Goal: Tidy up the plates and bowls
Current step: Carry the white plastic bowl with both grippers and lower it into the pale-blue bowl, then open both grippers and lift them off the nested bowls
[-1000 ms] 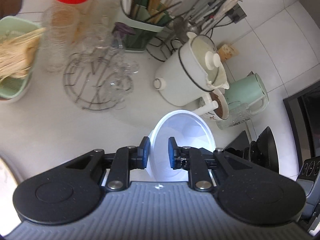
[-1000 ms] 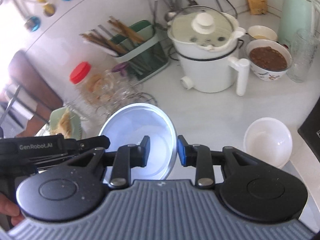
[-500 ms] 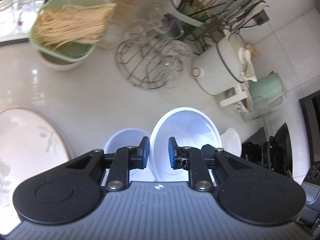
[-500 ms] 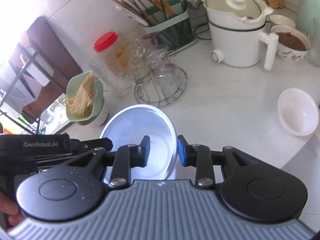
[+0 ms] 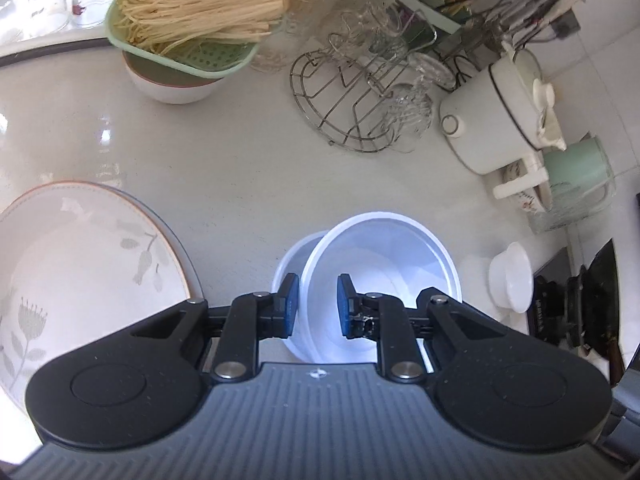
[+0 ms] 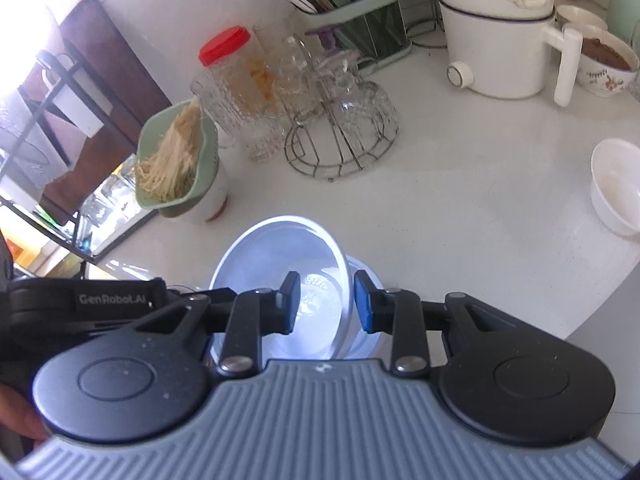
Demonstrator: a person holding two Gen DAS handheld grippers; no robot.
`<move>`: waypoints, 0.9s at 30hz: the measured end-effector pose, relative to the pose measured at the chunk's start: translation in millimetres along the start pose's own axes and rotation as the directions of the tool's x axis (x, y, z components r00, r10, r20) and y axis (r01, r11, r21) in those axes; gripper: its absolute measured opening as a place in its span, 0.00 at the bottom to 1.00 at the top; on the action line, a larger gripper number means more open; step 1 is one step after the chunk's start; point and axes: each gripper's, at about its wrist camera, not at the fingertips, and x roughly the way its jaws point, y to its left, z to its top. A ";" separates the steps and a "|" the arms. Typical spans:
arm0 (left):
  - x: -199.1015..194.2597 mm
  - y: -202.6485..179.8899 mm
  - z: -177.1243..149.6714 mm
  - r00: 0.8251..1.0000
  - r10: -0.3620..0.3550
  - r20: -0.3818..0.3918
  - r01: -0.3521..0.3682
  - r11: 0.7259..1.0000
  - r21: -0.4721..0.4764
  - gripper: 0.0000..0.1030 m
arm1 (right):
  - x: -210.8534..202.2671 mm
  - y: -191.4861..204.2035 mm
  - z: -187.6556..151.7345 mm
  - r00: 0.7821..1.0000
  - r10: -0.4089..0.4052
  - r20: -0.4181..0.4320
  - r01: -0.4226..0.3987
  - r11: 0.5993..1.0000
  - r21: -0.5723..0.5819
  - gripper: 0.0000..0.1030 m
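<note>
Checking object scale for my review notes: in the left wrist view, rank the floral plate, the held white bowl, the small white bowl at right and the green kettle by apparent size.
1. floral plate, partly cut off
2. held white bowl
3. green kettle
4. small white bowl

The plate and the held bowl are nearest the camera, so their lead is unsure.

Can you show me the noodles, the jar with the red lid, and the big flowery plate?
Noodles (image 5: 208, 4): left wrist view, middle of the pile.
Red-lidded jar (image 6: 225, 46): right wrist view, on its lid.
Flowery plate (image 5: 80, 256): left wrist view, bare centre.
</note>
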 end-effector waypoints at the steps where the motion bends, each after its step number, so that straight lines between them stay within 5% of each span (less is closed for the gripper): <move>1: 4.2 0.7 0.8 1.000 0.002 -0.009 -0.002 1.000 0.008 0.22 | 4.2 -2.0 -1.1 1.000 0.000 -0.008 0.000 1.000 0.008 0.31; 7: 20.1 1.4 5.5 0.999 0.020 -0.037 -0.018 0.998 0.059 0.22 | 19.9 -8.0 -4.5 1.000 0.005 -0.020 -0.005 1.000 0.008 0.32; 11: 20.4 2.3 8.5 0.998 0.005 -0.057 -0.002 0.998 0.064 0.40 | 18.7 -7.0 -0.8 1.000 0.007 -0.021 -0.007 1.000 -0.012 0.33; 14: 16.9 0.0 9.9 0.998 0.016 -0.061 -0.010 0.996 0.091 0.44 | 16.3 -6.7 1.4 0.999 0.014 -0.039 -0.014 1.000 -0.006 0.33; 27: -15.9 -15.9 14.3 1.000 -0.013 -0.006 0.014 0.990 0.142 0.47 | -13.1 -2.2 9.3 1.000 -0.023 -0.005 0.023 1.000 -0.006 0.41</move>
